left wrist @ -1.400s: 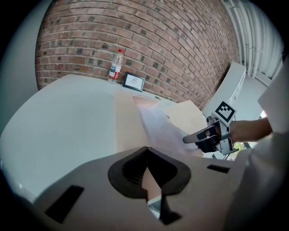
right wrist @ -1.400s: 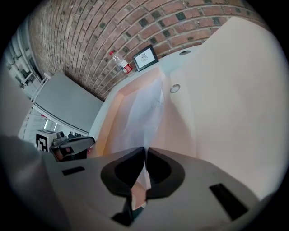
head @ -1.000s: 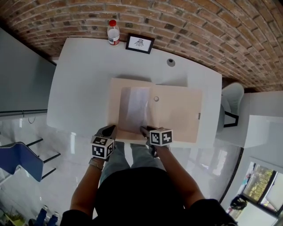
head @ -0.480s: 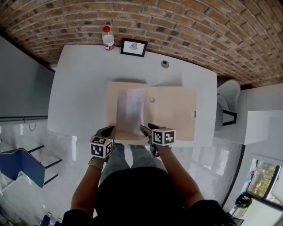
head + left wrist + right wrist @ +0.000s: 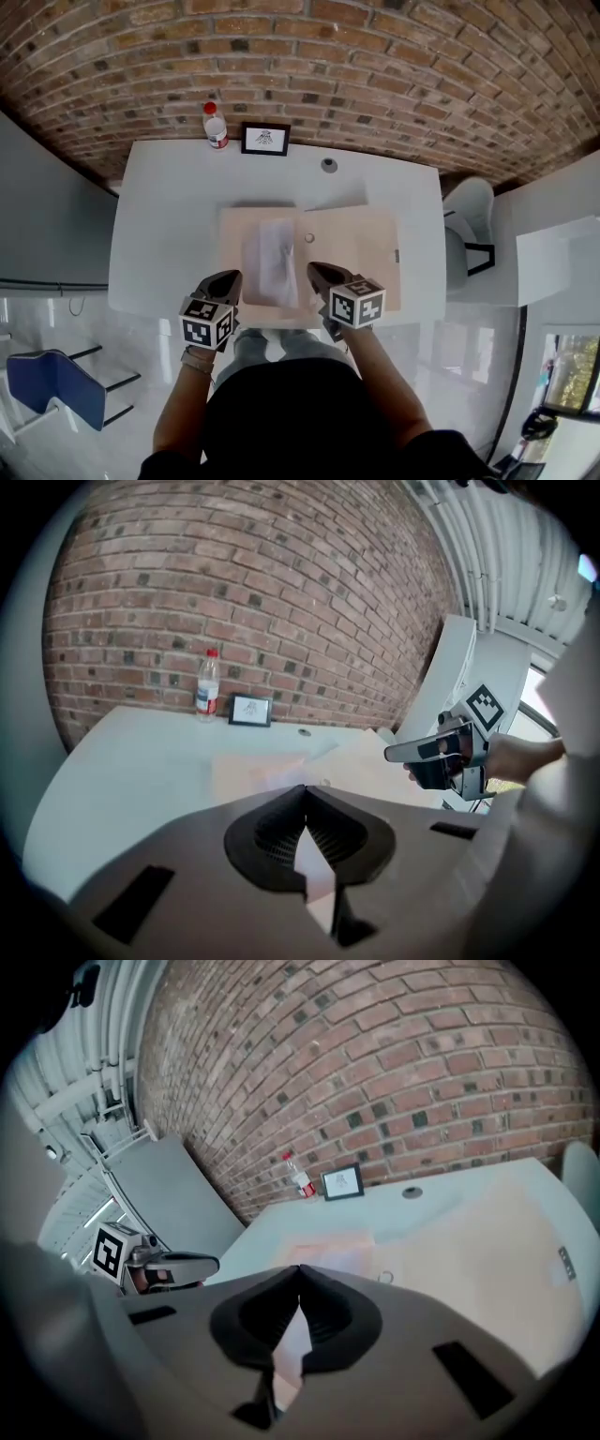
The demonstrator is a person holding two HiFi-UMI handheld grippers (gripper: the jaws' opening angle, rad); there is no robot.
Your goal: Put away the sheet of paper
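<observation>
Left tool (image 5: 305, 791): jaws clenched, tips meeting, nothing between them. Right tool (image 5: 298, 1296): jaws likewise pressed together and empty. Both were held over the near edge of the bench (image 5: 169, 220), side by side and apart from each other.

Sheet of paper (image 5: 270, 262): lay flat ahead of the tools, in the gap between them, nearer the right tool's inner side. Neither tool gripped it. It rested on the left half of an open beige folder (image 5: 361, 258), with the long side running away from the tools. The surface looked slightly creased.

Folder: spread flat on the bench and stretched out ahead of the right tool and to its right. A small metal ring (image 5: 309, 238) sat near the fold, just beyond the right tool's tip.

Far side of the bench, against the brick wall (image 5: 375, 66): a red-capped bottle (image 5: 216, 126) ahead of the left tool, a framed picture (image 5: 265, 139) just beside it, and a small round fitting (image 5: 328, 165) ahead of the right tool.
</observation>
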